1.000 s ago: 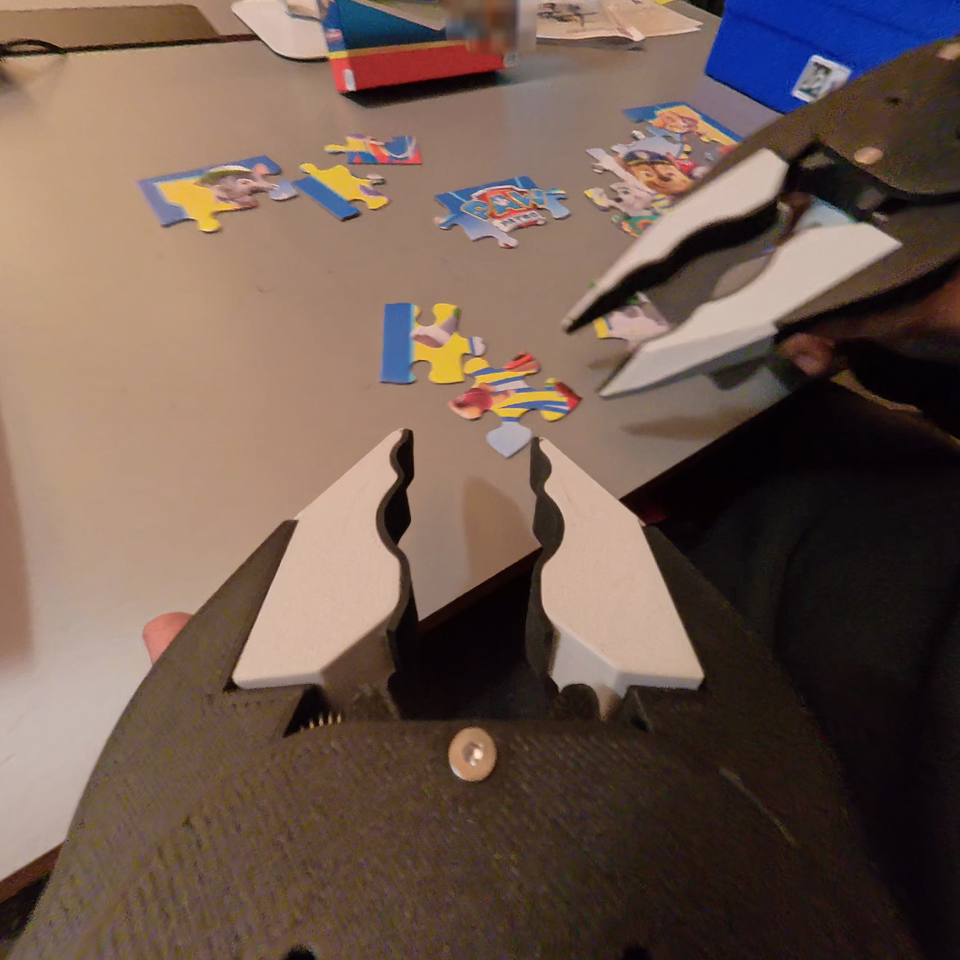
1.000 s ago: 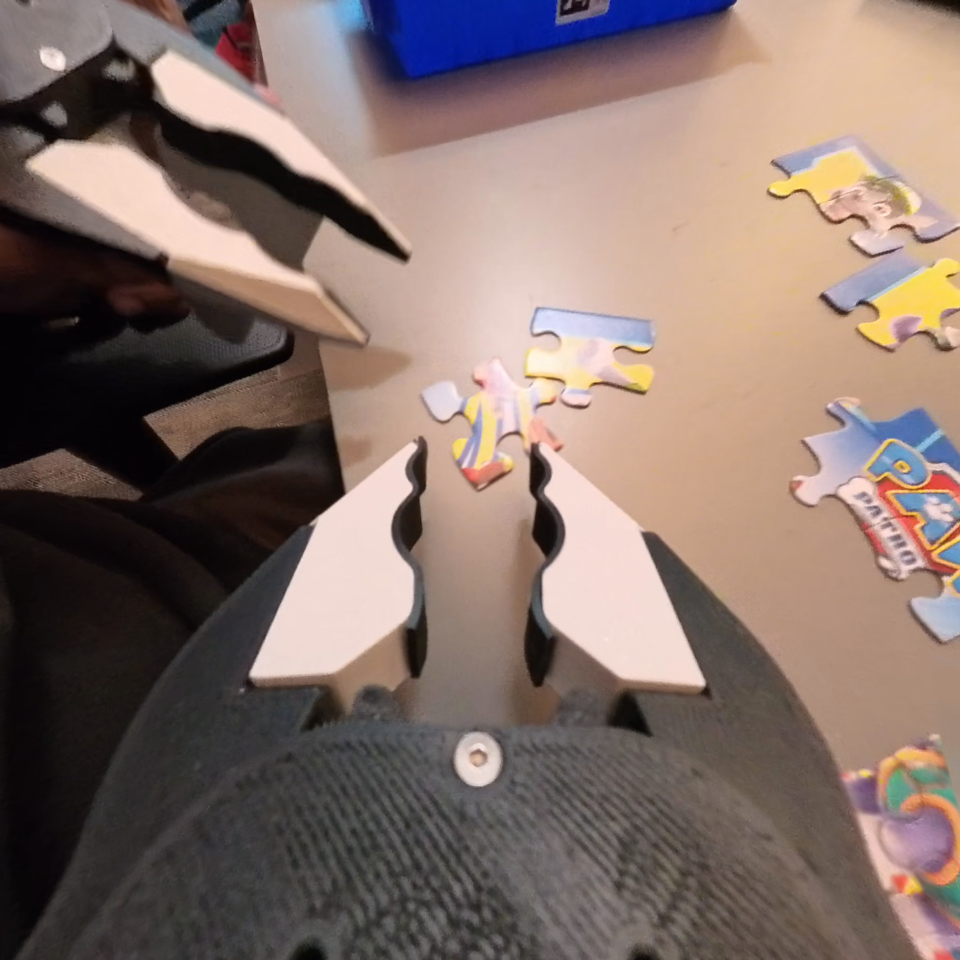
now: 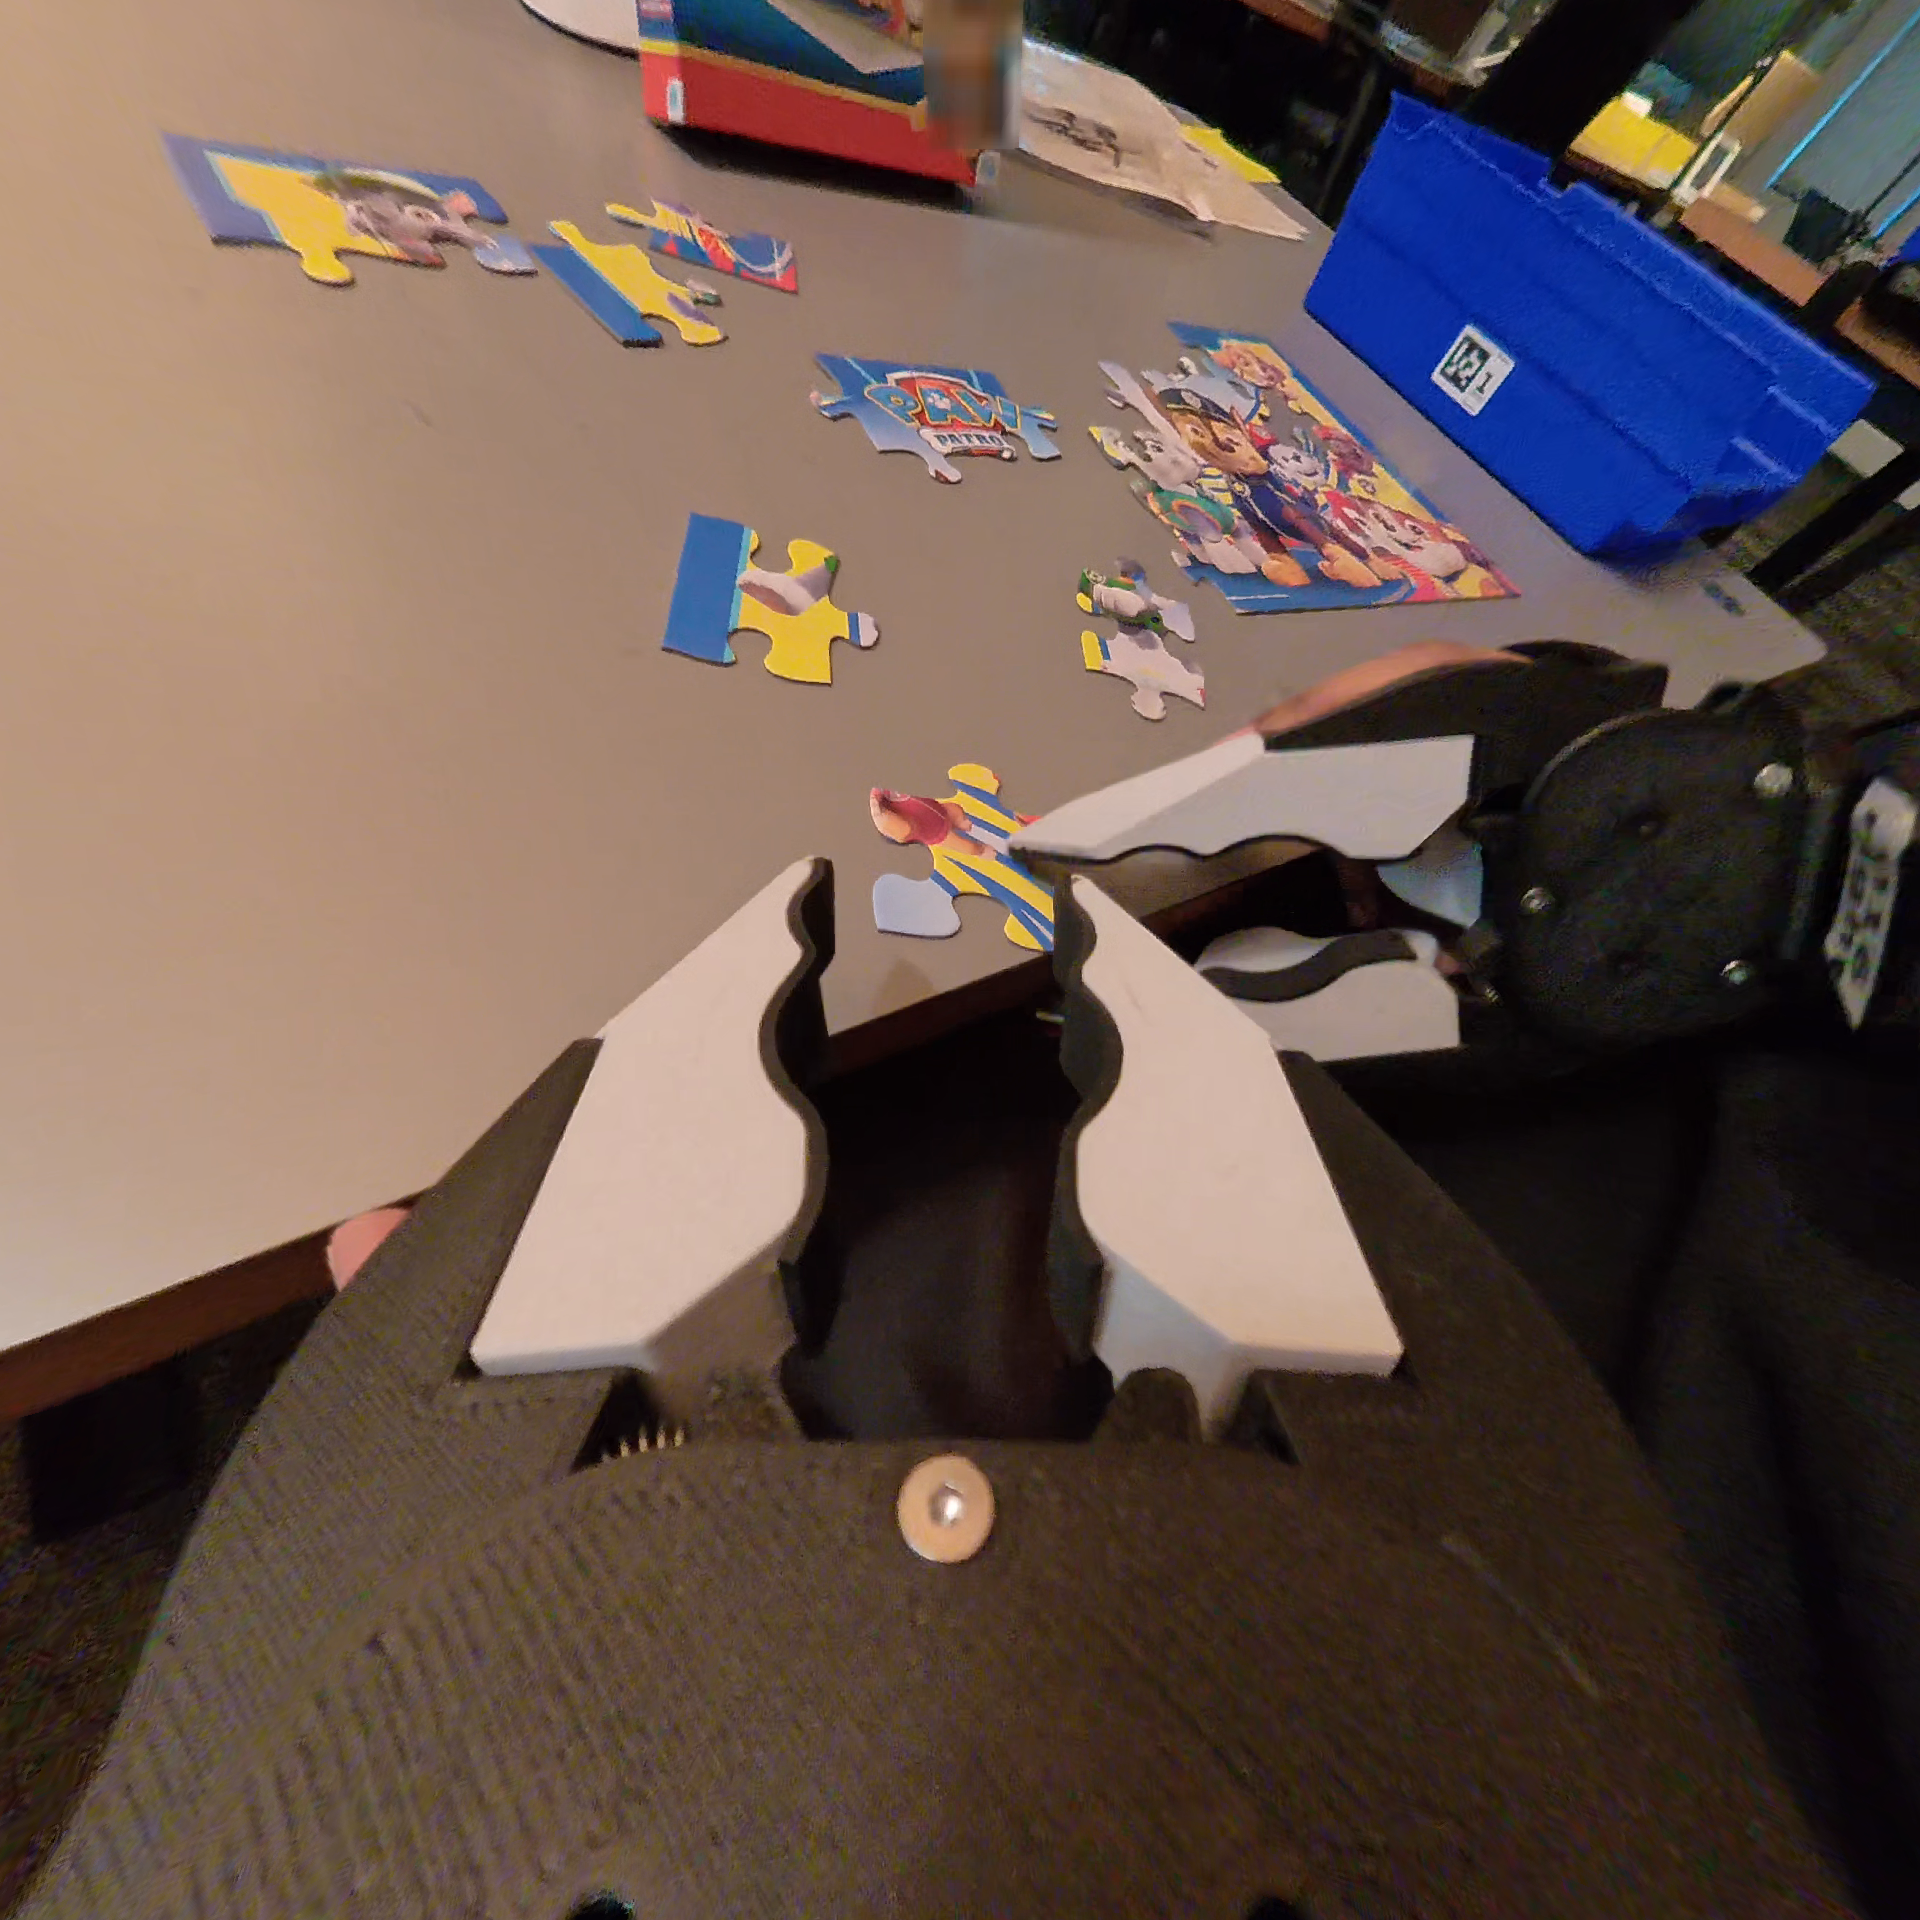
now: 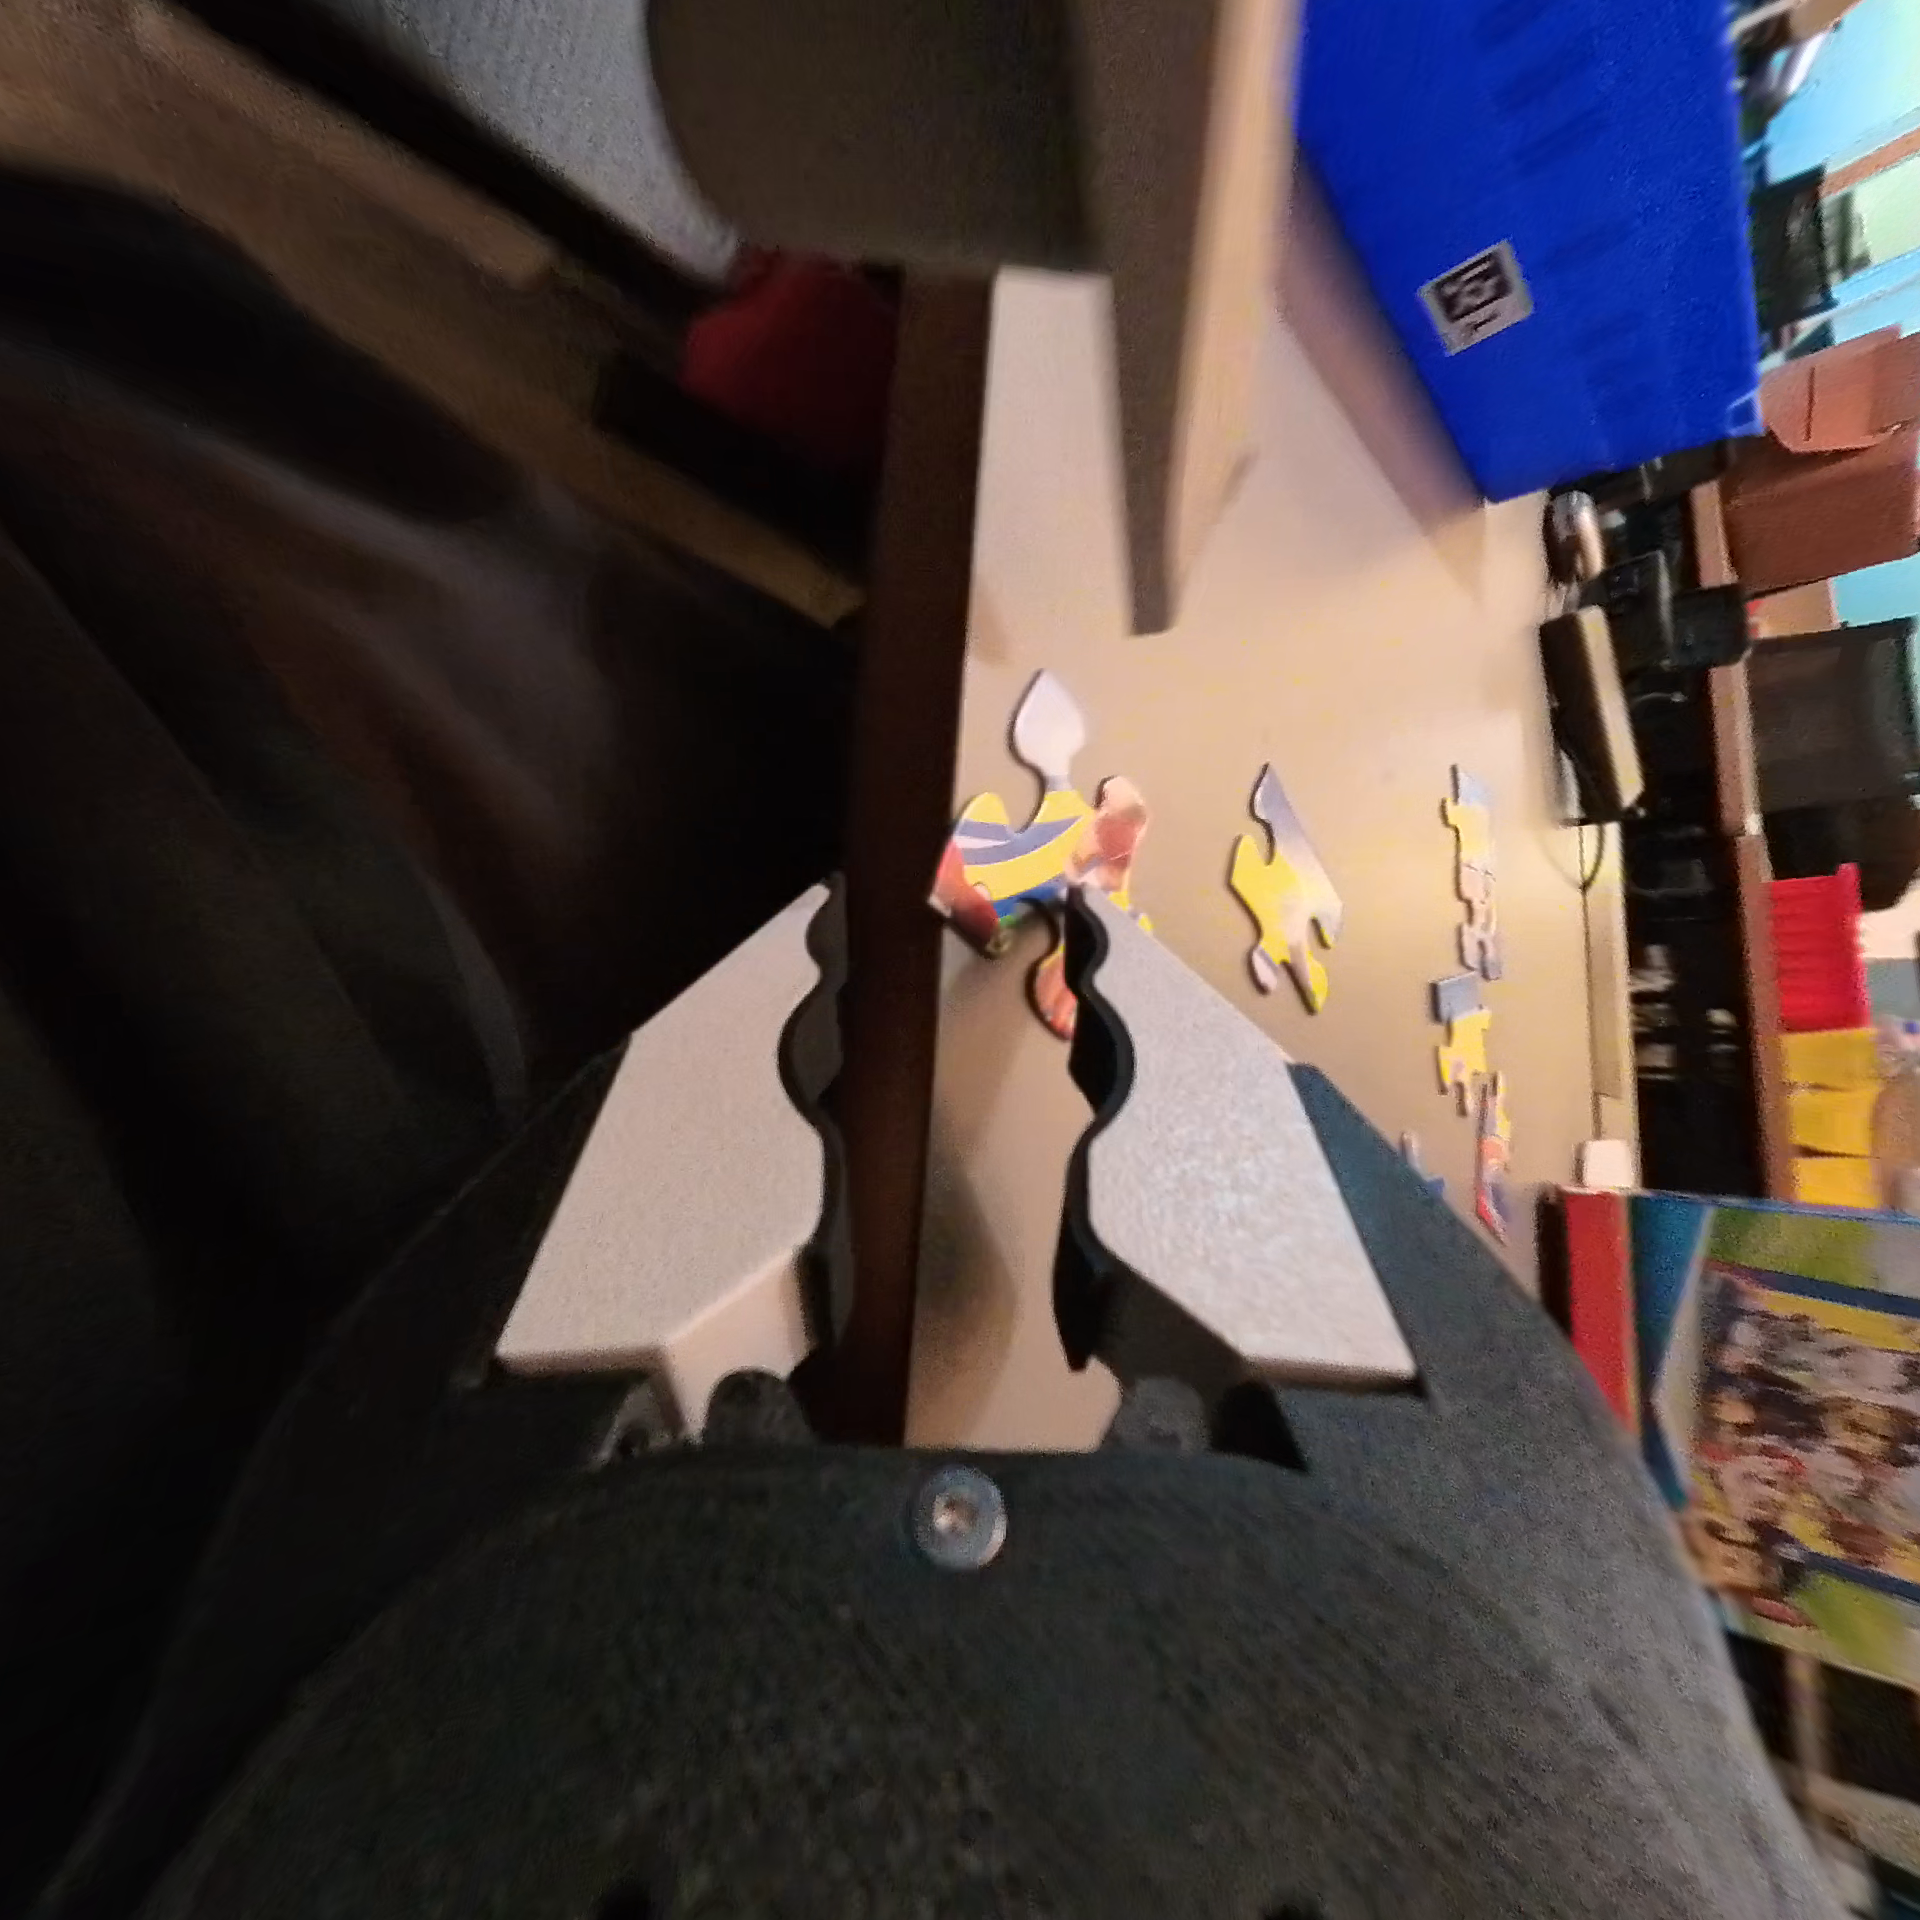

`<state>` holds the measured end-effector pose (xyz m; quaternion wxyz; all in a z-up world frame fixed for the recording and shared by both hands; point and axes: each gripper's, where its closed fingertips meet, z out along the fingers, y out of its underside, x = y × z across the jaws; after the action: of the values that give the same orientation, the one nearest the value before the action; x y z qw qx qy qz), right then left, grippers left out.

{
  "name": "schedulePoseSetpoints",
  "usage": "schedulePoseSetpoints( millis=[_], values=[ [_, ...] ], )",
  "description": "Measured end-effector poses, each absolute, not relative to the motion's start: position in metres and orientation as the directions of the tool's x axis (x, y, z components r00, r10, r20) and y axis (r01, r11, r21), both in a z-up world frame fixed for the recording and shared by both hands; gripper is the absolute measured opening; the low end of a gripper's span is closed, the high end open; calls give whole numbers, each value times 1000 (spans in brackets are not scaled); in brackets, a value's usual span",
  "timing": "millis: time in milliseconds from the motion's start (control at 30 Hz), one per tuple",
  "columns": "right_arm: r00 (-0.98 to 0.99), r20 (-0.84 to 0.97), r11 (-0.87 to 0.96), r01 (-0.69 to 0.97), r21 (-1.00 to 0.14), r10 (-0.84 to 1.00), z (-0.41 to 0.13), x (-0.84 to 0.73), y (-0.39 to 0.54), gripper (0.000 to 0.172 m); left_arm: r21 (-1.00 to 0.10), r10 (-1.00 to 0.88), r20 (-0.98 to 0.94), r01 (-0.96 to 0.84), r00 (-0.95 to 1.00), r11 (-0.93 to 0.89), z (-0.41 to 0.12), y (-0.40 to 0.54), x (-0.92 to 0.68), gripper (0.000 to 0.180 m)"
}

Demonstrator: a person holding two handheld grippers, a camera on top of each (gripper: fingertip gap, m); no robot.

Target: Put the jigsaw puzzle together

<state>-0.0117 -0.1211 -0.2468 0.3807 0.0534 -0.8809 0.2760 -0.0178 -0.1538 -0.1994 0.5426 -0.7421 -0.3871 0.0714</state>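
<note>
A red, yellow and blue puzzle piece lies on the grey table right at its front edge. My left gripper is open and empty, and hovers at the edge just short of the piece. My right gripper is turned on its side and straddles the brown table edge. One finger is under the table. The other finger is over the top, with its tip on or just above the piece. A gap shows between that pad and the tabletop.
More loose puzzle pieces lie farther in. A joined puzzle section lies at the right. A blue bin stands beyond it, with a red box and papers at the back. A person's dark clothing lies below the table edge.
My right gripper has rolled onto its side and dropped from above the table to its edge, one finger under and one over the piece. My left gripper has drawn back towards the front edge.
</note>
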Motion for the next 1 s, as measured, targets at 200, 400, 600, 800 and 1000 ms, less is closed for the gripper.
schedulePoseSetpoints(
  millis=[200, 400, 600, 800, 1000],
  values=[
    [-641, 756, 805, -374, -460, 134, -231, 2, -125, 14, -876, 656, 271, 463, 705, -135, -189, -153, -17, 41],
    [-533, 807, 780, -380, -496, 253, -196, -5, -109, 0, -881, 616, 315, 464, 722, -94, -179, -141, -13, 40],
    [-336, 865, 827, -305, -473, 372, -151, -36, -48, 0, -911, 576, 312, 410, 756, -45, -161, -124, -17, 40],
    [-179, 860, 878, 98, -468, 478, -140, -80, 114, 0, -902, 467, 362, 429, 807, -42, -155, -75, -23, 40],
    [-170, 900, 834, 474, -282, 401, -175, -104, 242, 0, -907, 322, 348, 403, 880, -120, -149, -1, -34, 40]
  ],
)
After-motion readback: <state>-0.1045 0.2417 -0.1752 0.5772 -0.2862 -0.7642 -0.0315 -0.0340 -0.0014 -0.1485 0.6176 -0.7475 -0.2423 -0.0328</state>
